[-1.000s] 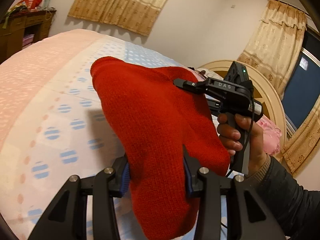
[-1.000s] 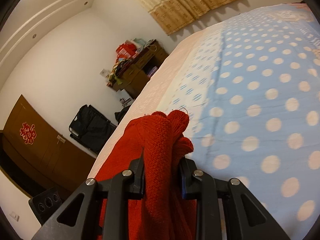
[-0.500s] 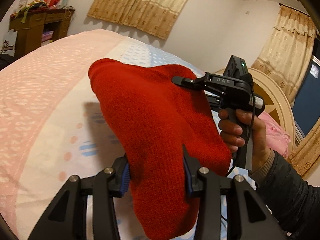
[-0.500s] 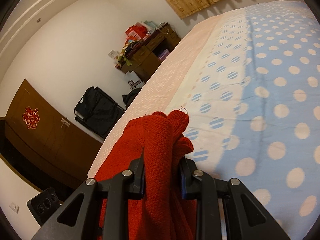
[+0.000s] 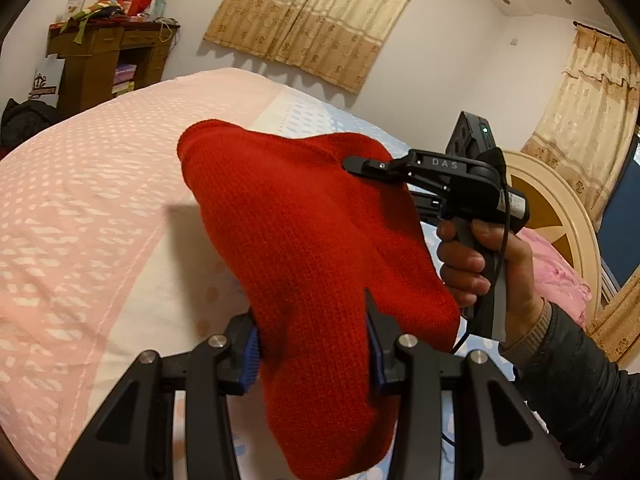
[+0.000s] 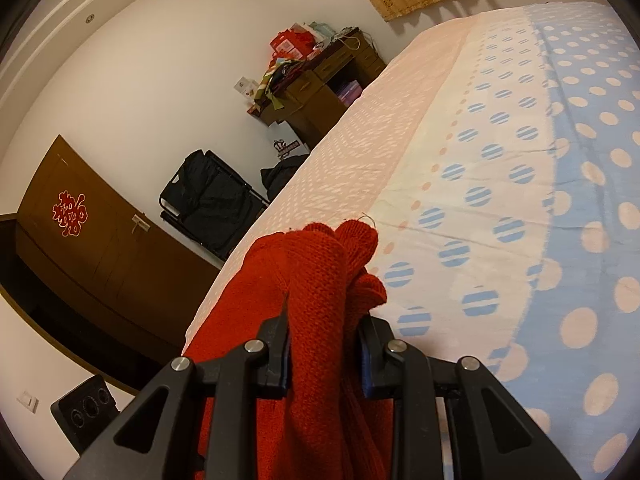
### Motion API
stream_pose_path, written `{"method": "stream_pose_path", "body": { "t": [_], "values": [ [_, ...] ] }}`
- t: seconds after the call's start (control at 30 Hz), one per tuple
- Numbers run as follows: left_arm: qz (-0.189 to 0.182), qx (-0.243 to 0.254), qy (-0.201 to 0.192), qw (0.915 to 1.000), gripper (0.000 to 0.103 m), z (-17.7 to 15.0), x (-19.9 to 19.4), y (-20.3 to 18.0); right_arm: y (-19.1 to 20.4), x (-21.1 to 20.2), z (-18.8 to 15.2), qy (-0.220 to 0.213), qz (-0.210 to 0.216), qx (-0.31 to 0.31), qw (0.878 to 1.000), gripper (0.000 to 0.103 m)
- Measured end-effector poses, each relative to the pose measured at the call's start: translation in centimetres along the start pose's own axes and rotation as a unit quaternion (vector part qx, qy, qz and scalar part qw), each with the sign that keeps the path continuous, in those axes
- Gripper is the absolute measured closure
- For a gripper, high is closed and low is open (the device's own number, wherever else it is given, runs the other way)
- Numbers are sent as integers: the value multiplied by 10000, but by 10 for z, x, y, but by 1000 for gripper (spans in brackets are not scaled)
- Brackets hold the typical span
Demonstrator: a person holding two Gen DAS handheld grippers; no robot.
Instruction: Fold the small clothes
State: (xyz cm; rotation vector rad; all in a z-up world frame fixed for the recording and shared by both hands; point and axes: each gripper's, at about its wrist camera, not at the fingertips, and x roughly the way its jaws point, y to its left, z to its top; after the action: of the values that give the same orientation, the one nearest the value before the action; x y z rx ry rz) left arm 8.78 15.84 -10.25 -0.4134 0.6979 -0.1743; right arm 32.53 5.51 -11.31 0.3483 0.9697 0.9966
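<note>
Bed [image 5: 100, 208]: covered by one sheet [image 6: 460, 184] in three bands: pink with white dashes along the near edge, cream with blue striped dots in the middle, light blue with pale dots beyond. Pink bedding [image 5: 560, 276] lies at the headboard [image 5: 560, 208] end.

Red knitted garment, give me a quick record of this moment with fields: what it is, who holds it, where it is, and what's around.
item: red knitted garment, bunched, not yet folded flat
left tool: shut on the garment's lower part
right tool: shut on a bunched edge of the garment
position: held in the air above the bed, not lying on it
bed cover: pink zone, white band, blue zone with pale dots
person: hand on the right tool's handle, dark sleeve
background: wooden cabinet, curtains
</note>
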Motion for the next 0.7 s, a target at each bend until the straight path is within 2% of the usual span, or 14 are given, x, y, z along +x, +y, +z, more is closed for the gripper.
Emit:
{"method": "stream_pose_path", "body": {
  "t": [0.33,0.7],
  "values": [
    [120,-115,17,9999,59,-3,-2,5,6,25,-2,204,17,11,9998,77],
    [296,-212,205,9991,59,-15,0,20,9,60,-7,492,-75,-21,9988,77]
  ]
}}
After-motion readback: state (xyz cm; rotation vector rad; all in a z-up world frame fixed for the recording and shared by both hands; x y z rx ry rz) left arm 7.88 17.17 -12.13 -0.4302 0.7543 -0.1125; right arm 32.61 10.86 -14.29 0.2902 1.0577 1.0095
